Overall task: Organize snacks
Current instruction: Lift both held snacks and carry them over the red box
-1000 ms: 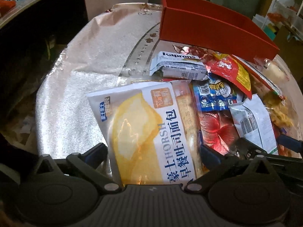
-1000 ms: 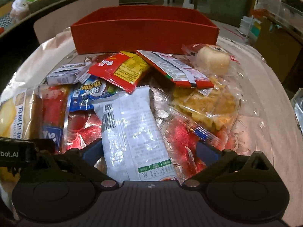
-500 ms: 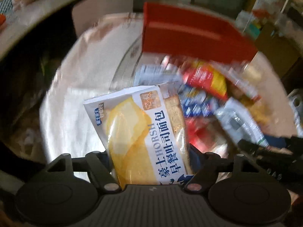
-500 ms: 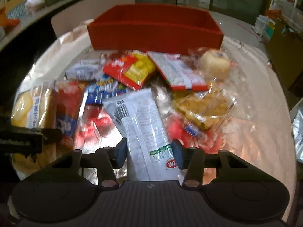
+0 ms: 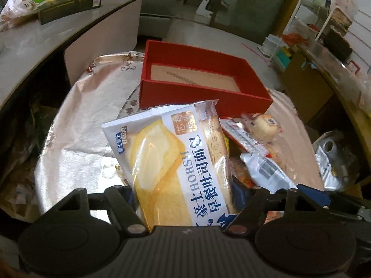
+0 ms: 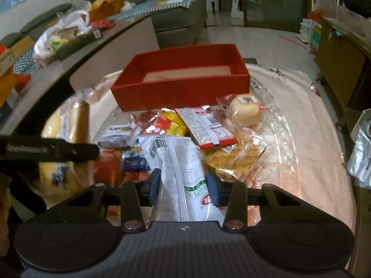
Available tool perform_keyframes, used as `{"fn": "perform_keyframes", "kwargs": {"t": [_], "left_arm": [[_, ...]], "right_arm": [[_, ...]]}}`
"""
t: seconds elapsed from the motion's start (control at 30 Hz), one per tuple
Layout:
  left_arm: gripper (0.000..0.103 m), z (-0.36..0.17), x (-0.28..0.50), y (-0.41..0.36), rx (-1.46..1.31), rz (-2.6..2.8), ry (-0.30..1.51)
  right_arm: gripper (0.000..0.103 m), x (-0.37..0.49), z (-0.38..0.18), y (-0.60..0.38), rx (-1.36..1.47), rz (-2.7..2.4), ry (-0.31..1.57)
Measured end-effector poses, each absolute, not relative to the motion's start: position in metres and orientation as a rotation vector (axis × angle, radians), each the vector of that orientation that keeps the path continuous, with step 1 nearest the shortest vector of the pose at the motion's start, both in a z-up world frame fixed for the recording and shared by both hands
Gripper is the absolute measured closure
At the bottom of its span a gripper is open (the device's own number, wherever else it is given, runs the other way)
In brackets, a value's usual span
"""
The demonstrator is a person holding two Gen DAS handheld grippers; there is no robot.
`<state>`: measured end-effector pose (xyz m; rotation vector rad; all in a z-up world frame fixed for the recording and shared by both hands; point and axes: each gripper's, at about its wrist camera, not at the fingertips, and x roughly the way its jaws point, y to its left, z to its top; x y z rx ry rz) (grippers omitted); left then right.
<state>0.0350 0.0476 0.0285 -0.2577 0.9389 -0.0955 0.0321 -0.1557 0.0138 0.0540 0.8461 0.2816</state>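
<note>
An open red box (image 5: 201,95) with a brown floor stands at the far side of the round table. My left gripper (image 5: 183,192) is shut on a large white-and-yellow toast bread packet (image 5: 167,153), held up off the table in front of the box. My right gripper (image 6: 183,186) is shut on a long white snack packet (image 6: 178,159), which is creased between the blue pads and raised over the pile. In the right wrist view, the red box (image 6: 180,92) lies straight ahead. Loose snacks lie before it: a round bun packet (image 6: 245,111), a red-and-white packet (image 6: 206,127) and a clear bag of yellow crisps (image 6: 231,157).
A shiny patterned cloth (image 5: 81,125) covers the table. A grey counter (image 5: 34,41) with bags and a dark box curves along the left. A silver bag (image 6: 361,153) sits off the table's right edge, beside a wooden cabinet (image 6: 336,53).
Both grippers went from open to shut, the left on the bread packet and the right on the white packet. Both then rose, so the red box's inside now shows.
</note>
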Motion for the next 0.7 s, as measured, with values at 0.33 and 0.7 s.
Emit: {"fn": "perform_keyframes", "kwargs": {"t": [0.33,0.7], "left_arm": [[0.036,0.071,0.084,0.045,-0.268,-0.099,0.811],[0.036,0.054,0.151,0.046,-0.316,-0.073,0.774]], "right_arm": [[0.053,0.053,0.062,-0.182,0.185,0.263,0.677],[0.053,0.124,0.043,-0.190,0.243,0.260,0.695]]}}
